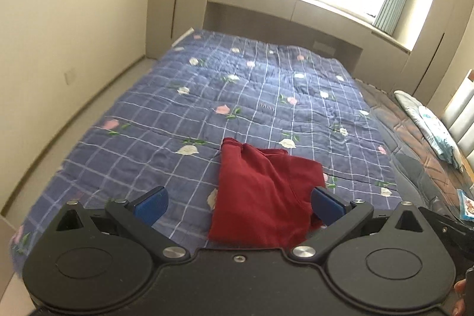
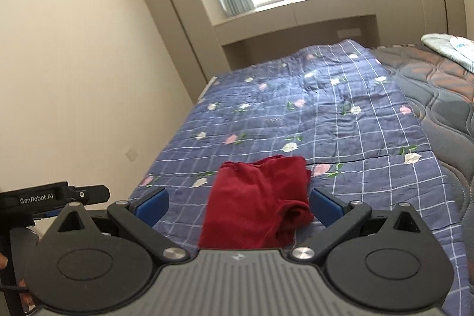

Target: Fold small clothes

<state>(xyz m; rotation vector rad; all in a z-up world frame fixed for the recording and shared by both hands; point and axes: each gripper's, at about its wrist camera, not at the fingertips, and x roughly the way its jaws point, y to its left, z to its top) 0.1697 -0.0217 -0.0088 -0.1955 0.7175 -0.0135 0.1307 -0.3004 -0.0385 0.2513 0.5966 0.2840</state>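
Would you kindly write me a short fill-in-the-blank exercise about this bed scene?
1. The garment lying on the quilt is ____ in colour.
2. The left gripper and the right gripper both have their jaws ____.
3. The quilt's grid lines are ____.
4. The pads on the fingers are ____ in colour.

Missing words: red; open; white; blue

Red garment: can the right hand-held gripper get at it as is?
Probably yes. The right hand-held gripper is open, with the red garment lying loose on the quilt straight ahead between its fingers, and nothing lies over it.
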